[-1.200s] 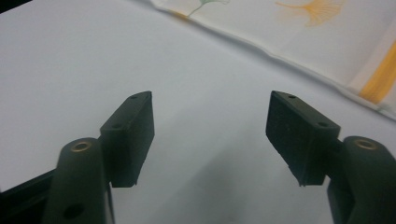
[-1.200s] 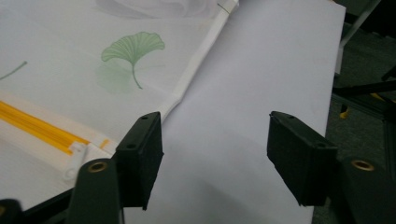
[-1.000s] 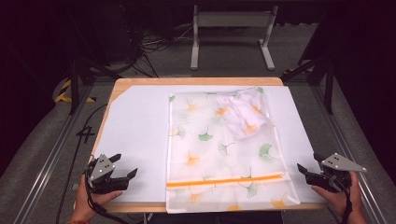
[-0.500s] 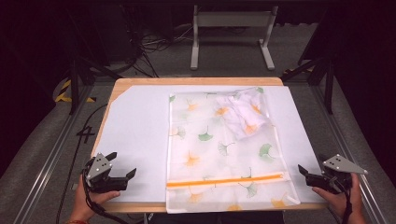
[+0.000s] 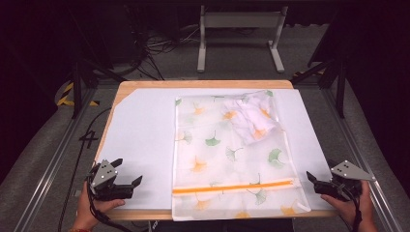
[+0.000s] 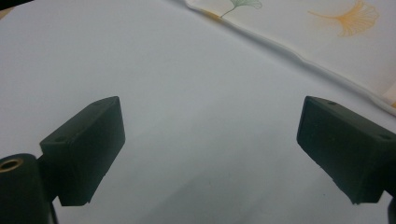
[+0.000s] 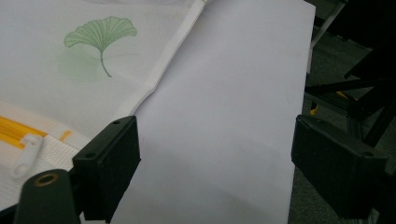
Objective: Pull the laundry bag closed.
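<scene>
A see-through mesh bag (image 5: 232, 154) printed with ginkgo leaves lies flat on the white sheet (image 5: 140, 140). Its orange zipper (image 5: 232, 187) runs across near the front edge. A crumpled white cloth (image 5: 251, 118) sits inside it at the far right corner. My left gripper (image 5: 127, 170) rests at the front left, off the bag, open over bare sheet (image 6: 187, 93). My right gripper (image 5: 320, 171) is at the front right, open beside the bag's edge (image 7: 154, 84), with the zipper pull (image 7: 23, 151) to its left. Both pairs of jaws have just been opening, with nothing between them.
The wooden table (image 5: 145, 84) ends just in front of both hands. Metal rails (image 5: 53, 164) run along its left and right sides. A grey stand (image 5: 239, 34) and cables lie on the floor beyond the far edge.
Both grippers' jaws stand slightly wider than a second ago. The hands and the bag have kept their places.
</scene>
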A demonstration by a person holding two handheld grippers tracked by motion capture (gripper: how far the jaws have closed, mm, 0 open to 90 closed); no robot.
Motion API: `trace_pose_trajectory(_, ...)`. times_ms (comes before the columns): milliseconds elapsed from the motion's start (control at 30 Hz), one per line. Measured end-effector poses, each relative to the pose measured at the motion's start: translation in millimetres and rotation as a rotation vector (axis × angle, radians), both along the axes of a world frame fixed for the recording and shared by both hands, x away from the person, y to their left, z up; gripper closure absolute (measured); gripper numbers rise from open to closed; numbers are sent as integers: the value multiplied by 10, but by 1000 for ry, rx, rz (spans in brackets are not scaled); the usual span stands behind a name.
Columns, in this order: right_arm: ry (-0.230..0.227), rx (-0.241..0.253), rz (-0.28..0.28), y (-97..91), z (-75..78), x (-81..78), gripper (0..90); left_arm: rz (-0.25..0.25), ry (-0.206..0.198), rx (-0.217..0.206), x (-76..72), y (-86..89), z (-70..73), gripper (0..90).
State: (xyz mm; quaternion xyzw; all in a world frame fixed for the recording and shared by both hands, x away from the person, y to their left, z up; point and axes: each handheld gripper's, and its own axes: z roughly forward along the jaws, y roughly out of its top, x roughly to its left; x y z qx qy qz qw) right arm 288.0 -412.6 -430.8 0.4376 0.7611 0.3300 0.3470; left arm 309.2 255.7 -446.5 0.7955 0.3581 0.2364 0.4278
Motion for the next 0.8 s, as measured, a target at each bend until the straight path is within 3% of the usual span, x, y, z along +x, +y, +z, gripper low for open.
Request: trace_pose_trajectory(800,6,2,0,2,-10,-15,162,-1,16,15,36,-60,-10,92)
